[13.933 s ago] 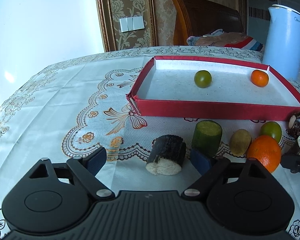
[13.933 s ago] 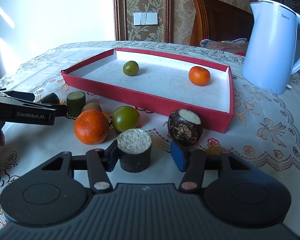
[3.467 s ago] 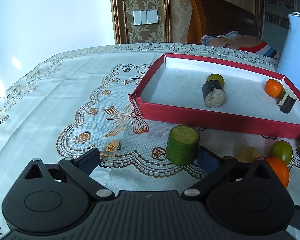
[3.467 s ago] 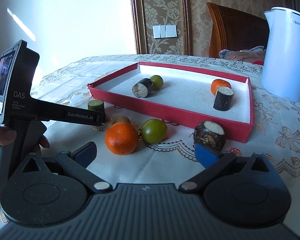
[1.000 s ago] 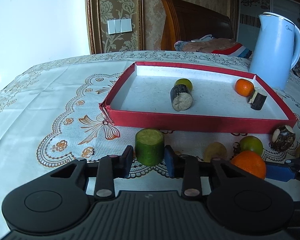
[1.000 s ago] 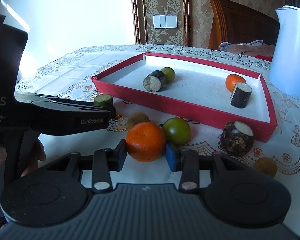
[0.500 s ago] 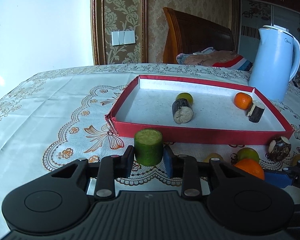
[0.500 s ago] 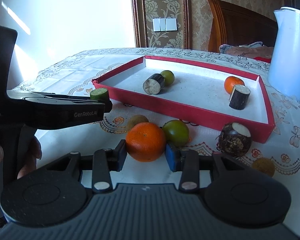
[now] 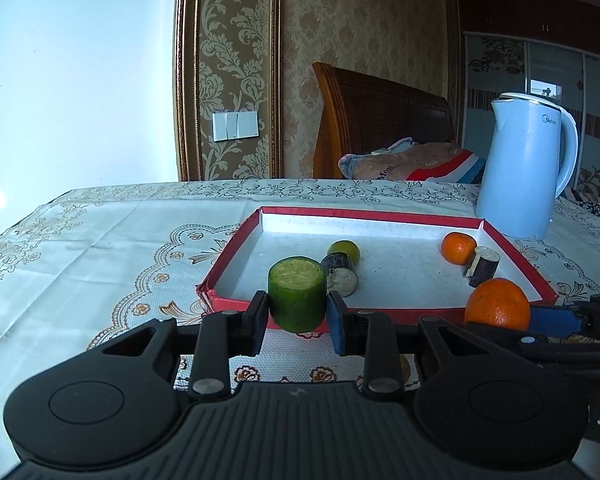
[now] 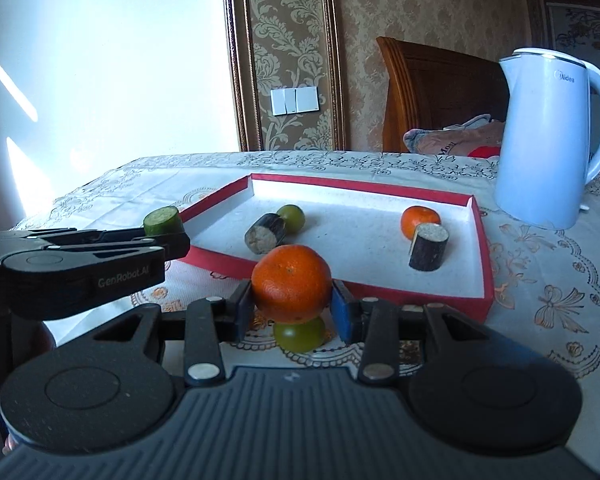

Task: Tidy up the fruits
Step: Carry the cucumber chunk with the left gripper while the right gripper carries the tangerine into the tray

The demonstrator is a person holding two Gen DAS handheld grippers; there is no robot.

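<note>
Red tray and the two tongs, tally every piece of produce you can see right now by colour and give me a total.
Orange: 2, a big orange in the right tongs, a small one in the red tray
Green: 3, a cylinder in the left tongs, a round one in the tray, a round one on the table
Dark-skinned chunks: 2, in the tray
Total: 7

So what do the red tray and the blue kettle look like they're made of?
Red tray: probably cardboard with a matte paper covering; thin folded walls, speckled white lining. Blue kettle: apparently smooth glossy plastic, with soft highlights; it may only be the outer shell.
</note>
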